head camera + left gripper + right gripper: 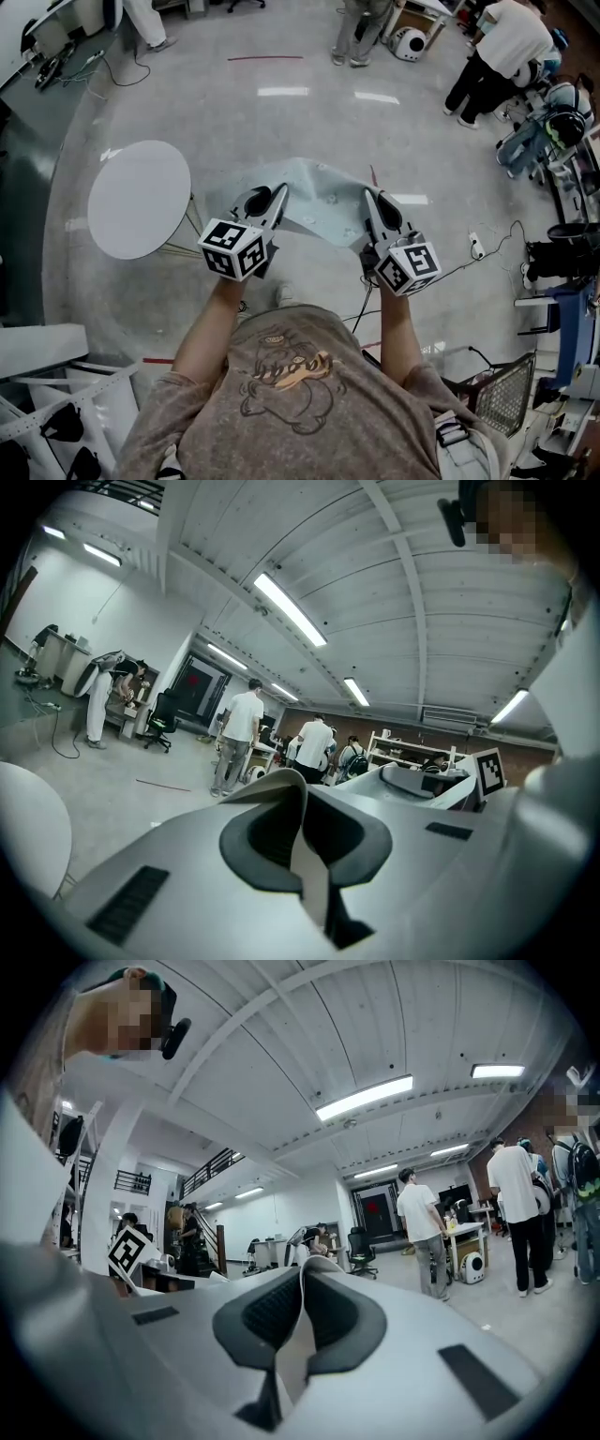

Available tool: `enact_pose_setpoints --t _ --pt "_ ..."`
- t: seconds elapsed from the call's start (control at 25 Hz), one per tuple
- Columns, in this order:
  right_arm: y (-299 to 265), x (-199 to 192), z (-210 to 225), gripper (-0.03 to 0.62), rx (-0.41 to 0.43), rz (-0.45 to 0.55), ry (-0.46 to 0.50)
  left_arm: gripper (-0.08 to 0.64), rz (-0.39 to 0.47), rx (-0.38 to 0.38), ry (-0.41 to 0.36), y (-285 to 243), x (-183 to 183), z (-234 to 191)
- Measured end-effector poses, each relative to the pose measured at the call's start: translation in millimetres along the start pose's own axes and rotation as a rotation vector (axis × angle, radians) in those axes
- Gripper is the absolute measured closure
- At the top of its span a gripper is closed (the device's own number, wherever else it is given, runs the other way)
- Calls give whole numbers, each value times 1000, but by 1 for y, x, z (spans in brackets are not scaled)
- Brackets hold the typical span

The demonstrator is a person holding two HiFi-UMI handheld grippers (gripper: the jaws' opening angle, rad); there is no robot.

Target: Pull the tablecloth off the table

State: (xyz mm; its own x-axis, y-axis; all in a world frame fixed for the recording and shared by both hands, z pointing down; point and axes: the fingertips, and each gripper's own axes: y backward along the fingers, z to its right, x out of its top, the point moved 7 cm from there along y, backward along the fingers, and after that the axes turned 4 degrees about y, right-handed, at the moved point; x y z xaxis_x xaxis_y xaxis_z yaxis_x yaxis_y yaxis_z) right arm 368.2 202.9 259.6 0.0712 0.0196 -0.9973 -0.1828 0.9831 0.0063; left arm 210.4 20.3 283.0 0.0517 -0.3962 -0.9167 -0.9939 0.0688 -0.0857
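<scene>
One left hand-held gripper (280, 193) and one right hand-held gripper (368, 197) clamp one tablecloth (322, 204).

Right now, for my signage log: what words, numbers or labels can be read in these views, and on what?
No text reads clearly.
Shirt print: script lettering, too blurred to read.
Marker cubes: square black-and-white codes, no letters.
Red sign on the far door: too small to read.
Tablecloth: small spots only, no words.
</scene>
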Motion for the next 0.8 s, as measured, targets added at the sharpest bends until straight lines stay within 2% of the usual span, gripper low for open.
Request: enact_pose_setpoints --t 0.2,0.52,0.8 --pt "-1 -3 6 578 -9 -5 -2 539 -12 -6 20 -9 -6 -2" --pt "-11 -10 23 577 -9 -28 -14 538 -27 26 25 -22 -9 -6" --pt "-37 -19 14 577 74 -38 -32 538 -17 108 19 -2 -8 -20"
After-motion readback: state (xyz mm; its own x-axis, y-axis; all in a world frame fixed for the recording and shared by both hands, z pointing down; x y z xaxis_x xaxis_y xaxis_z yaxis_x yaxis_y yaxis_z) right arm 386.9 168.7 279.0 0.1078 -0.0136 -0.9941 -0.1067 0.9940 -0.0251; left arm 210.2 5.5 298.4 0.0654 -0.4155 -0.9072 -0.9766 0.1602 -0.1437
